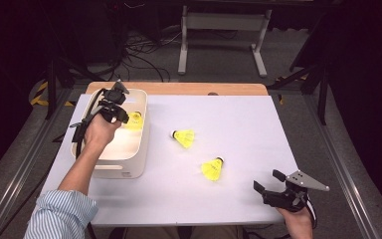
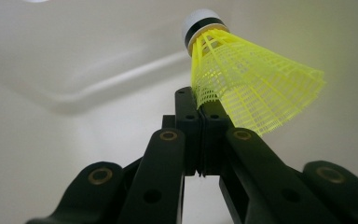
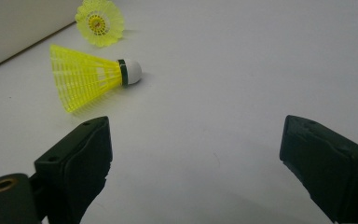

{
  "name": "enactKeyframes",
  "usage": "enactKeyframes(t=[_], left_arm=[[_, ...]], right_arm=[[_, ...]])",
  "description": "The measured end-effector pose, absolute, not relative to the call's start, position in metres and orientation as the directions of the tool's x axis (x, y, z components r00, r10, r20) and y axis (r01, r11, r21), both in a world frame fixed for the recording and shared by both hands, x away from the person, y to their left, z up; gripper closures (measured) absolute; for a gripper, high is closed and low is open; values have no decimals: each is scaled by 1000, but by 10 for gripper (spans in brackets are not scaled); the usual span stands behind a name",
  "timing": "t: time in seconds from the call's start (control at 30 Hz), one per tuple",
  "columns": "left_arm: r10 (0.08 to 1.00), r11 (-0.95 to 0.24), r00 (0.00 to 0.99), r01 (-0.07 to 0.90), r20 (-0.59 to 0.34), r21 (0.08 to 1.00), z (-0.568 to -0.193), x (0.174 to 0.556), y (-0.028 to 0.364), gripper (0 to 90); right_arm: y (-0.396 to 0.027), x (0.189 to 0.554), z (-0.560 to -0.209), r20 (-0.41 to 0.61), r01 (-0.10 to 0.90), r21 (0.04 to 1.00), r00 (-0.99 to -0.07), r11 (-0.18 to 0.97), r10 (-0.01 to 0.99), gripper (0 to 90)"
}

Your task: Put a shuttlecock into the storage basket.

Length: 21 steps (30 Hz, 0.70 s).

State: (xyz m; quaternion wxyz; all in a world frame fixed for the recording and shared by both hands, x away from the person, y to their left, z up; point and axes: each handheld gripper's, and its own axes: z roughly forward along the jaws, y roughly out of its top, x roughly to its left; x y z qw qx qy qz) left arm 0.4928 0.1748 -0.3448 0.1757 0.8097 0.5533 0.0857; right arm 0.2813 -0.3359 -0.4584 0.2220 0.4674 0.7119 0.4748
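Yellow mesh marks the shuttlecock [image 1: 135, 120] that the left hand-held gripper [image 1: 120, 117] has hold of at the far left of the counter [image 1: 238, 124]. That gripper hangs over the open top of a white bin [image 1: 138, 144], which stands on the counter's left part, and the shuttlecock sits above the bin's inside. In the left gripper view the two black jaws are pressed together on the lower edge of the skirt of this shuttlecock [image 2: 247, 88], its white cork with a dark band pointing up and away, with the pale inner wall of the bin [image 2: 74, 70] behind it. A striped sleeve [image 1: 62, 214] covers the forearm that carries this gripper.

Just right of the bin, near the middle of the white counter, a second yellow shuttlecock [image 1: 184, 138] lies on its side, cork toward the bin. A third yellow shuttlecock [image 1: 213, 169] lies a little nearer the person and farther right, well apart from both grippers.

At the near right corner the right hand-held gripper [image 1: 269, 182] rests low over the counter, a grey three-cornered plate [image 1: 308, 180] on top. Its jaws stand wide apart with nothing between them, as the right gripper view shows, where the third shuttlecock [image 3: 88, 77] lies ahead of the jaws and the second [image 3: 100, 21] beyond it.
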Motion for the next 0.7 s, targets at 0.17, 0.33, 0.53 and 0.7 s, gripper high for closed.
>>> enactKeyframes(t=[0.17, 0.33, 0.53, 0.7], left_arm=[[931, -322, 363, 874, -48, 363, -349, 494, 175, 886], [932, -323, 361, 877, -43, 357, -352, 496, 175, 883], [930, -325, 364, 880, -53, 347, -355, 497, 175, 878], [929, -325, 365, 883, -62, 339, -356, 497, 175, 875]], right_arm=[[-336, 281, -458, 128, 456, 883, -466, 114, 875, 97], [-336, 281, -458, 127, 456, 883, -468, 116, 875, 97], [-336, 281, -458, 125, 456, 882, -468, 117, 875, 97], [-335, 281, -458, 127, 455, 883, -468, 115, 874, 97]])
